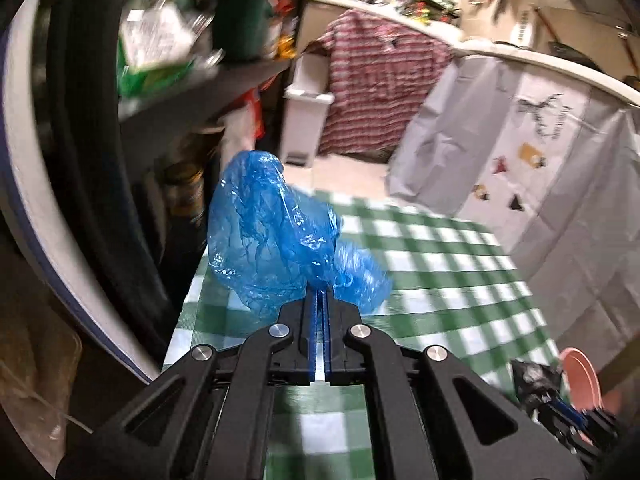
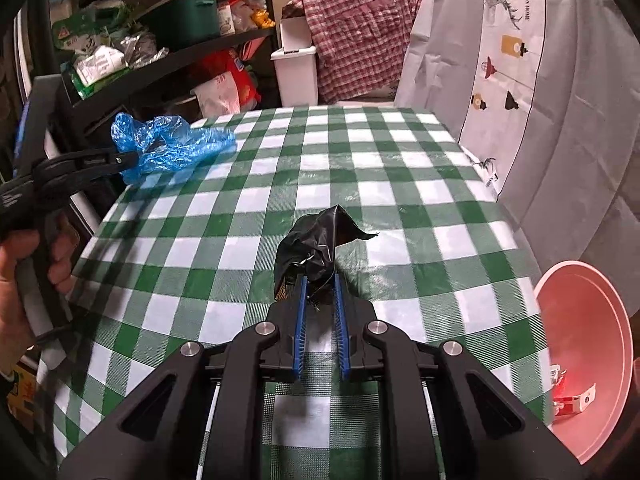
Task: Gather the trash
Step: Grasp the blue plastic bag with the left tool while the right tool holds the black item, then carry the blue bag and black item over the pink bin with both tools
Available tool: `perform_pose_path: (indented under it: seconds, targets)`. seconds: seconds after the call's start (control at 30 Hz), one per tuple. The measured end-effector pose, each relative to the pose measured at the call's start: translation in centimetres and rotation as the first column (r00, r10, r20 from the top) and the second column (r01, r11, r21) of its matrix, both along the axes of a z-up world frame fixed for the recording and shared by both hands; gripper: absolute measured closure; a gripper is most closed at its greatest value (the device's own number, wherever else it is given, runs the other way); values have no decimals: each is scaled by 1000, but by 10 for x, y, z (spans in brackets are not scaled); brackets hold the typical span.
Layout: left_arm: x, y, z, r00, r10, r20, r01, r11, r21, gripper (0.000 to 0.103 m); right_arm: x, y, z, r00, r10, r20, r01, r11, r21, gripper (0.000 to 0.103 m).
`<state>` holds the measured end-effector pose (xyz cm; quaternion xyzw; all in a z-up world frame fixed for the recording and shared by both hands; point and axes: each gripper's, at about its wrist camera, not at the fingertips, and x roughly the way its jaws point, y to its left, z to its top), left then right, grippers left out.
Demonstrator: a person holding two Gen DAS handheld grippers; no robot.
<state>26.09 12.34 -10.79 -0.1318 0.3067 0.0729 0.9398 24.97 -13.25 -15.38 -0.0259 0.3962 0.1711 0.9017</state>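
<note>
My left gripper is shut on a crumpled blue plastic bag and holds it in the air over the left edge of the table. It also shows in the right wrist view, with the blue bag at its tip. My right gripper is shut on a crumpled black wrapper, just above the green-checked tablecloth. A pink bowl sits at the table's right edge with a red and white scrap inside.
A dark shelf unit packed with bags and boxes stands at the left of the table. A white bin and a plaid shirt stand behind it. A grey cloth hangs at the right.
</note>
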Motion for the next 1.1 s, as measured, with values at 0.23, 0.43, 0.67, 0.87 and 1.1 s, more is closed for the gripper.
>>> perform_pose_path:
  seconds: [0.23, 0.43, 0.67, 0.87, 1.1]
  targets:
    - [-35, -31, 45, 994, -94, 48, 94, 996, 6, 101, -8, -15, 30, 999, -16, 47, 15, 1000, 24, 89]
    - [-53, -69, 74, 979, -192, 66, 192, 981, 13, 101, -25, -39, 66, 995, -30, 91, 26, 999, 47, 89]
    - [-67, -140, 97, 936, -339, 97, 334, 940, 65, 101, -48, -81, 104, 989, -77, 122, 68, 994, 82, 89]
    - [-75, -193, 107, 905, -413, 104, 406, 910, 83, 101, -64, -115, 121, 984, -106, 142, 94, 992, 90, 89]
    - [-81, -246, 108, 874, -475, 104, 467, 879, 96, 101, -77, -149, 125, 978, -148, 143, 134, 985, 105, 89]
